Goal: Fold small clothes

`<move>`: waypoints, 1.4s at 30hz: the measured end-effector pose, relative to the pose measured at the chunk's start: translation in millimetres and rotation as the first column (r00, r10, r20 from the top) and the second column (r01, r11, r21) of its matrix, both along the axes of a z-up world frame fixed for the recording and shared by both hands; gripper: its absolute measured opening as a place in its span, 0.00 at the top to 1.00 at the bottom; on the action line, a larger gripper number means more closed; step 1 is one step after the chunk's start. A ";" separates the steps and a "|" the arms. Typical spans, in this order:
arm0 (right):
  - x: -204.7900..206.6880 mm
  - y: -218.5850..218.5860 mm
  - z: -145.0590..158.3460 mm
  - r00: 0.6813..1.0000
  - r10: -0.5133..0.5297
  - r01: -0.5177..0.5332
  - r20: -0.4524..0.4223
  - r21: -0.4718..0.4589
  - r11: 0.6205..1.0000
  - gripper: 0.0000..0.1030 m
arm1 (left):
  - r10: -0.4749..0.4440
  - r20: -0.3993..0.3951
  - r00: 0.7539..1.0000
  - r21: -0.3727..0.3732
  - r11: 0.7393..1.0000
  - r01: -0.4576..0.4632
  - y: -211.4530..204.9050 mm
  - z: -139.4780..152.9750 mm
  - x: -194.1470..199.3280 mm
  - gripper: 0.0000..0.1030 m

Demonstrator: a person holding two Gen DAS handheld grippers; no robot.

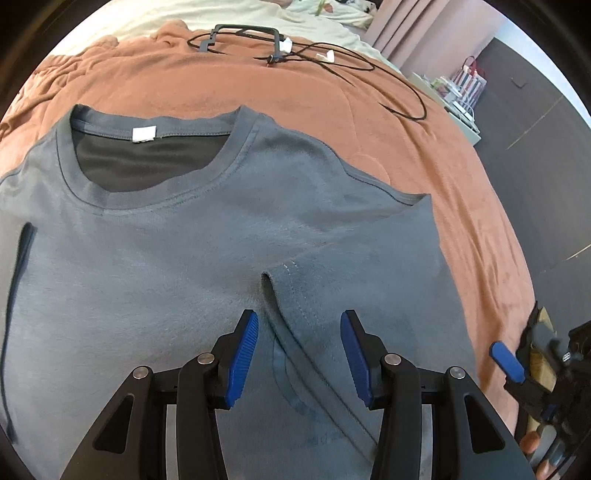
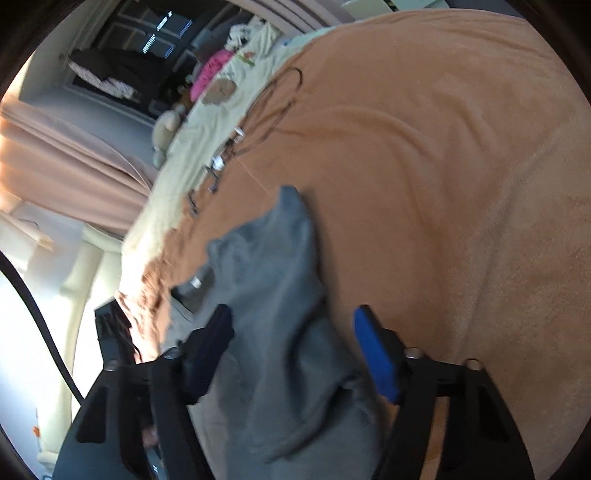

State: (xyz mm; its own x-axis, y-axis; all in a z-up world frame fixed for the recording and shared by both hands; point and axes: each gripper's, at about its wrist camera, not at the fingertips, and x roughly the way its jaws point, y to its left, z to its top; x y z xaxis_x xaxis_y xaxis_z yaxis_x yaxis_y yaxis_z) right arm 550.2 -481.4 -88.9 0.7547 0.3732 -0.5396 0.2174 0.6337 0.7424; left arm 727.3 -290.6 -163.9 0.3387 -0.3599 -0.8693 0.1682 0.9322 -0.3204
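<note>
A grey T-shirt (image 1: 155, 251) lies face up on an orange-brown blanket (image 1: 332, 110), collar at the far side, with its right sleeve (image 1: 351, 266) folded in over the body. My left gripper (image 1: 299, 325) is open just above the sleeve's hem, holding nothing. My right gripper (image 2: 293, 325) is open, its blue pads on either side of a bunched part of the shirt (image 2: 280, 295) without closing on it. It also shows at the right edge of the left wrist view (image 1: 517, 365).
A black cable (image 1: 369, 70) and a dark frame (image 1: 240, 33) lie on the blanket beyond the collar. A cream sheet (image 2: 199, 147) borders the blanket. The bed's edge, pink curtains (image 2: 66, 158) and a shelf with items (image 1: 458, 96) lie around.
</note>
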 end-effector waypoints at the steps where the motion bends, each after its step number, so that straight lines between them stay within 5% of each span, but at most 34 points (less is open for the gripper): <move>1: 1.8 2.9 0.1 1.000 0.003 -0.003 -0.017 -0.013 1.000 0.50 | -0.001 -0.003 1.000 -0.002 1.000 0.001 -1.4 -2.3 0.4 0.53; 3: 5.1 3.9 3.0 0.999 0.002 -0.003 -0.040 -0.032 0.999 0.54 | -0.002 0.008 1.000 0.010 1.000 0.002 -5.2 -6.6 1.0 0.58; 5: 6.8 2.6 4.6 0.998 0.002 -0.004 -0.060 -0.040 0.999 0.55 | -0.011 0.020 1.000 0.037 0.999 0.010 -8.3 -7.5 0.6 0.84; 8: 6.2 -0.2 0.6 0.996 0.008 -0.010 -0.084 -0.026 1.000 0.55 | -0.037 0.051 0.998 0.074 0.997 0.033 -10.7 -0.4 -0.1 0.96; 16: -6.3 7.1 7.7 0.990 0.035 -0.055 -0.134 -0.141 0.988 0.74 | 0.004 0.126 0.992 0.109 0.994 -0.018 4.6 31.5 10.1 0.97; 24: -8.4 2.0 0.9 0.993 0.045 -0.051 -0.112 -0.049 0.998 0.92 | 0.012 0.094 0.996 0.171 0.985 -0.028 3.9 19.5 12.9 0.97; 42: -22.1 -13.4 -4.9 0.998 0.009 -0.006 -0.067 0.051 0.999 0.92 | 0.030 0.025 0.999 0.266 0.963 -0.035 10.6 4.6 15.4 0.97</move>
State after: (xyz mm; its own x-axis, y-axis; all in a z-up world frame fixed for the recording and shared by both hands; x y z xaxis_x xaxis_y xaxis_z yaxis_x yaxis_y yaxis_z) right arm 528.0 -494.7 -93.8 0.7142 0.4066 -0.5697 0.2637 0.5977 0.7571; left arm 742.8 -280.0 -159.4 0.3652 -0.1043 -0.9251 0.1402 0.9885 -0.0561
